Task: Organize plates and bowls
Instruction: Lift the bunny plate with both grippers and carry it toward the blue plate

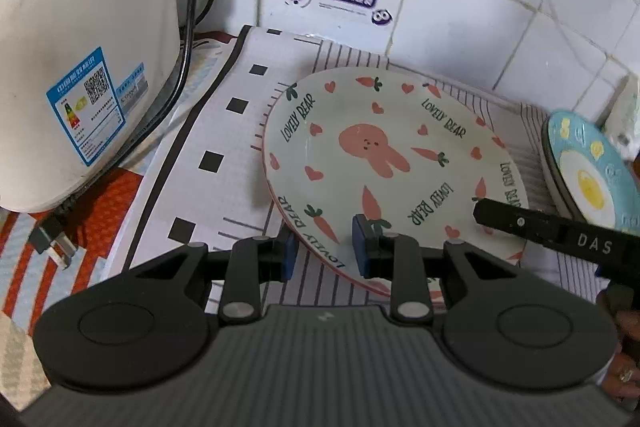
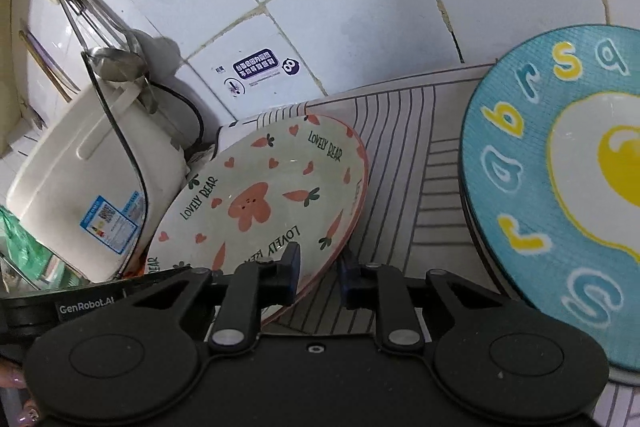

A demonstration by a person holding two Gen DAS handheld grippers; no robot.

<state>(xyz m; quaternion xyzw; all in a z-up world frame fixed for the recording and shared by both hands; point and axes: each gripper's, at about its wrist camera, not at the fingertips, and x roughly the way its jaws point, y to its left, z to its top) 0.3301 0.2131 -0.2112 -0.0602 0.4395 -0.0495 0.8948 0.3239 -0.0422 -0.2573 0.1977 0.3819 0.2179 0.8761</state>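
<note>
A white plate with a pink rabbit, carrots and "LOVELY BEAR" lettering (image 1: 384, 155) is lifted off the striped mat, tilted. My left gripper (image 1: 325, 247) straddles its near rim, one pad below and one above, with the rim between the pads. My right gripper (image 2: 320, 273) straddles the opposite rim of the same plate (image 2: 256, 203). Its tip shows in the left wrist view (image 1: 520, 223) over the plate's right edge. A blue plate with a fried-egg picture (image 2: 560, 187) lies on the mat to the right, also in the left wrist view (image 1: 588, 171).
A white rice cooker (image 1: 72, 47) with a black cord stands at the left, close to the rabbit plate. A tiled wall (image 1: 460, 7) is behind. Metal ladles (image 2: 100, 39) hang on the wall above the cooker. A striped mat (image 2: 408, 155) covers the counter.
</note>
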